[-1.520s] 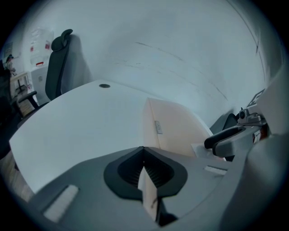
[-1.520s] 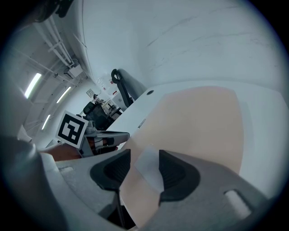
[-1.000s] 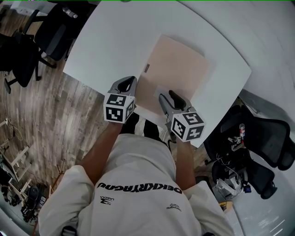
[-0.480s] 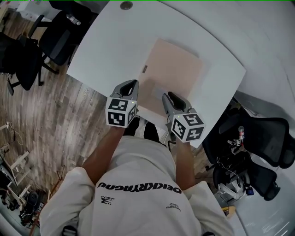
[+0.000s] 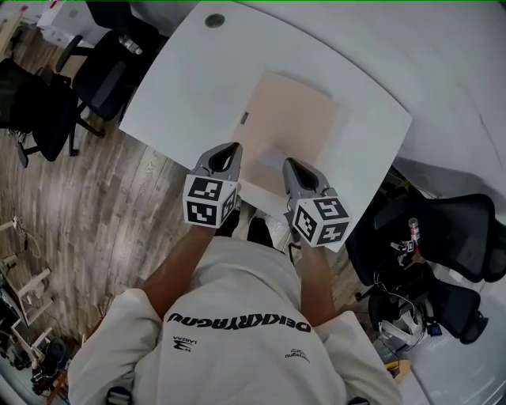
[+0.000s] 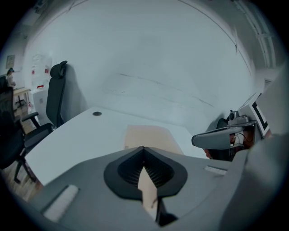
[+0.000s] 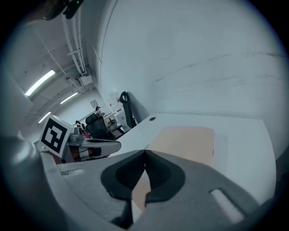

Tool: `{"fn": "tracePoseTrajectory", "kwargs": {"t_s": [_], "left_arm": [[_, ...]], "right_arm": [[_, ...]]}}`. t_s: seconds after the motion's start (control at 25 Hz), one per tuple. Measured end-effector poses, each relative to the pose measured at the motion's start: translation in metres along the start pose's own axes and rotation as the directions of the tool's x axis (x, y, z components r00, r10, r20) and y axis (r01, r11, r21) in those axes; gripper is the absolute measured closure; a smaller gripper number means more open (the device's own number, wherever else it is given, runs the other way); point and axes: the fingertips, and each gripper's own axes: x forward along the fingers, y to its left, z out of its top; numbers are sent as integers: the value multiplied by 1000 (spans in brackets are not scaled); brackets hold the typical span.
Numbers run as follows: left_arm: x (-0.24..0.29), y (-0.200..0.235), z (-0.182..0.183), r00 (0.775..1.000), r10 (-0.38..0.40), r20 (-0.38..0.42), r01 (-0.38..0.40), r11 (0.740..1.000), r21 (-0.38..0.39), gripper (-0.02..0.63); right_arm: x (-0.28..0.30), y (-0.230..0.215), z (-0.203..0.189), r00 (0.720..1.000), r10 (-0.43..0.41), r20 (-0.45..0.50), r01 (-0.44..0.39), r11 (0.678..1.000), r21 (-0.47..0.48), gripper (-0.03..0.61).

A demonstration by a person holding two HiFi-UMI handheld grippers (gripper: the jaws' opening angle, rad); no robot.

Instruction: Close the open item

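A flat beige folder point(image 5: 288, 130) lies closed on the white table point(image 5: 182, 87), with a small label at its left edge. My left gripper point(image 5: 233, 147) hovers over the folder's near left corner, its jaws shut with nothing in them. My right gripper point(image 5: 290, 163) hangs above the folder's near edge; its jaws have just been closing and now meet with nothing between them. In the left gripper view the left gripper point(image 6: 143, 148) points along the folder point(image 6: 151, 137). In the right gripper view the right gripper point(image 7: 145, 151) points over the folder point(image 7: 185, 137).
A round cable hole point(image 5: 214, 20) sits at the table's far side. Black office chairs stand on the wooden floor at the left point(image 5: 103, 63) and beside the table's right end point(image 5: 451, 229). The person stands at the table's near edge.
Both grippers have risen off the folder's near edge and drawn slightly back. The right gripper's jaws have closed empty. The folder lies unmoved.
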Motion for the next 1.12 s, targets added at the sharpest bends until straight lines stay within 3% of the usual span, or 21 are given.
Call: {"fn": "tracePoseTrajectory", "kwargs": {"t_s": [1.12], "left_arm": [[-81,-63,50,978,-62,198,44,995,94,618]], "right_arm": [[-79,35,39,967,-67,247,87,994,-72,586]]}}
